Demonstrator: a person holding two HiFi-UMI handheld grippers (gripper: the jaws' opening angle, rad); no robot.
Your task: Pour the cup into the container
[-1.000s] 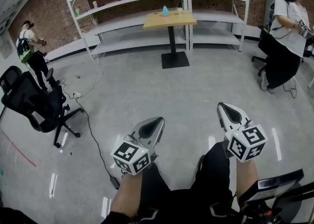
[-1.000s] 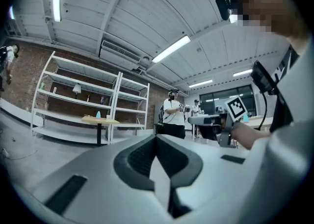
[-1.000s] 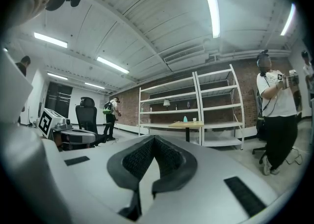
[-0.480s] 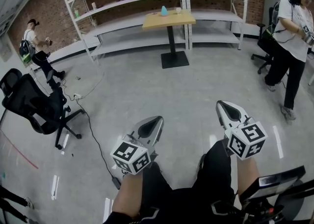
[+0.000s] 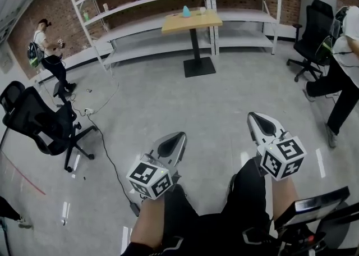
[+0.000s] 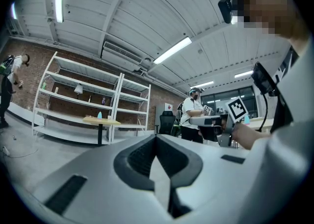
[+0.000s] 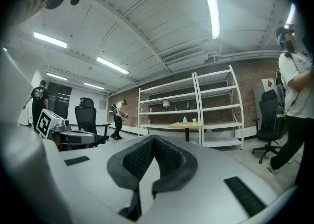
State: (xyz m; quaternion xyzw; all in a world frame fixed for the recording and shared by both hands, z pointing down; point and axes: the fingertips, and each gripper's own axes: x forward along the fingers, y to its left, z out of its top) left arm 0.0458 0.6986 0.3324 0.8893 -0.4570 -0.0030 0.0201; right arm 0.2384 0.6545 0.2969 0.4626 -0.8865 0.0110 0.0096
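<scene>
Far across the room stands a wooden table [image 5: 192, 22] with a light-blue container [image 5: 186, 11] and a small white cup [image 5: 202, 10] on it. The same table [image 7: 185, 125] shows small in the right gripper view, with the blue container [image 7: 184, 119] and the cup [image 7: 194, 120]. My left gripper [image 5: 173, 144] and right gripper [image 5: 263, 127] rest over the person's knees, far from the table. Both are shut with nothing between the jaws. In their own views, the left gripper [image 6: 156, 138] and right gripper [image 7: 153, 140] show tips together.
A black office chair [image 5: 39, 120] stands at the left, with a cable [image 5: 106, 159] across the floor. White shelves [image 5: 146, 2] line the brick back wall. One person [image 5: 342, 64] walks at the right edge near another chair [image 5: 314, 30]. Another person [image 5: 50, 58] stands at the far left.
The person at the right has walked further right, partly out of view. The person at the left has shifted slightly. Both grippers have stayed where they were.
</scene>
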